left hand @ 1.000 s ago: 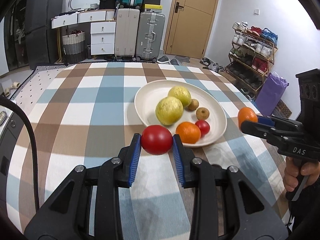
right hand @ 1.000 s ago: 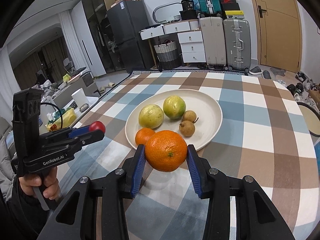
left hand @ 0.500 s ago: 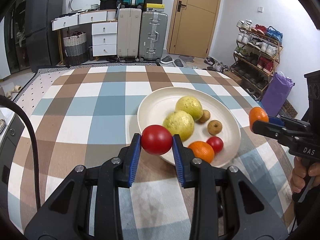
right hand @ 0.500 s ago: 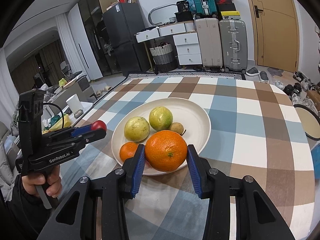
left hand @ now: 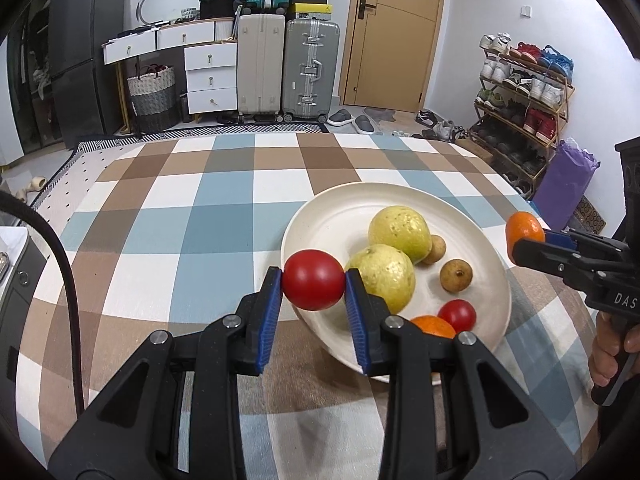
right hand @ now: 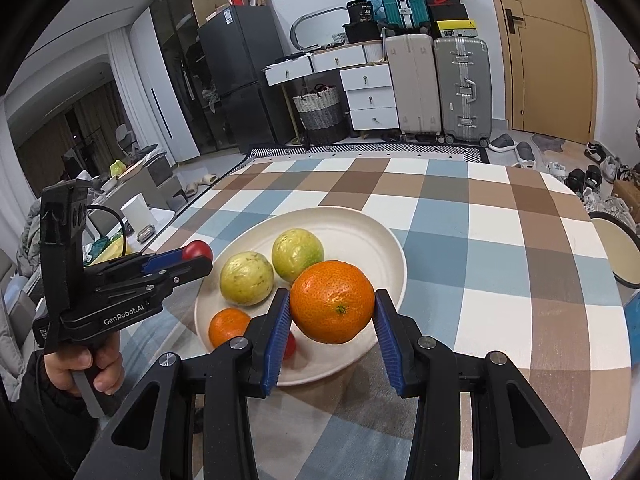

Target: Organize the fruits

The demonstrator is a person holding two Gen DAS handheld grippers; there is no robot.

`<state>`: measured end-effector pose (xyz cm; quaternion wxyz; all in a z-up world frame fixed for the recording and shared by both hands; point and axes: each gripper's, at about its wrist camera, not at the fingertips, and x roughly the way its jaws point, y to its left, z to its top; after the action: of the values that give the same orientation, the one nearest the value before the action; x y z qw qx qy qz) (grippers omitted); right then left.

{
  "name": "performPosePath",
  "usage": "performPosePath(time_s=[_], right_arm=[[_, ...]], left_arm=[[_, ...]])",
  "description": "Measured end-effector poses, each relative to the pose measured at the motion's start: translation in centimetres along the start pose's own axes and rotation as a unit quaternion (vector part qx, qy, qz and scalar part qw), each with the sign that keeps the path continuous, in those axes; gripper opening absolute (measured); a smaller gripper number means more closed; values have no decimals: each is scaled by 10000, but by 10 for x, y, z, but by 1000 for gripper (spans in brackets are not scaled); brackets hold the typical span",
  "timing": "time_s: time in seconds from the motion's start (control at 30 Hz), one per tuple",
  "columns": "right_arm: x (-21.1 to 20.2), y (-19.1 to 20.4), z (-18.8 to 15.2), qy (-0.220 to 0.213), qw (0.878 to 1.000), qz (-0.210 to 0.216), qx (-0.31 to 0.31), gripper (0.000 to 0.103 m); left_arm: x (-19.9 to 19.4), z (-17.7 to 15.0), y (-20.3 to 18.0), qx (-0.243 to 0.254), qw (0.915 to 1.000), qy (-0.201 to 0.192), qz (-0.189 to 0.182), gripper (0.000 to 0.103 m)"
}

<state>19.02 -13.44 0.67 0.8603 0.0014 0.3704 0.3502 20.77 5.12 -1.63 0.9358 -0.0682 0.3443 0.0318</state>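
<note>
Now a red tomato (left hand: 313,280) is clamped between the blue pads of the left tool (left hand: 314,286), and a large orange (right hand: 333,301) is clamped in the right tool (right hand: 332,312). Both fruits are carried above the near edge of the cream plate (left hand: 340,208), which rests on the checked table (left hand: 180,216).

On the plate two yellow-green guavas (left hand: 399,229), two small brown fruits (left hand: 455,275), a small tomato (left hand: 457,314) and a smaller orange (left hand: 434,326) are already gathered. Free space is seen on the plate's far and left side, ahead of the tomato; for the large orange, bare plate lies ahead and to the right, beyond the guavas. Neither round fruit has a long axis to be minded. The left tool is judged slightly nearer the open patch.

Compared with a second ago, both tools have been brought forward: the plate is now seen partly under them, where it earlier lay wholly ahead. The grips are unchanged.
</note>
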Motion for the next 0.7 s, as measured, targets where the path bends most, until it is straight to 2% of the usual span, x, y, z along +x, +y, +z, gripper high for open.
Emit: performPosePath(time_s=[0.47, 0.7], right_arm=[[15, 2, -12, 246, 9996, 78, -71, 42], [21, 10, -16, 300, 9993, 82, -204, 42]], left_arm=[[13, -8, -10, 314, 9994, 111, -87, 29], [15, -9, -10, 281, 9994, 140, -137, 29]])
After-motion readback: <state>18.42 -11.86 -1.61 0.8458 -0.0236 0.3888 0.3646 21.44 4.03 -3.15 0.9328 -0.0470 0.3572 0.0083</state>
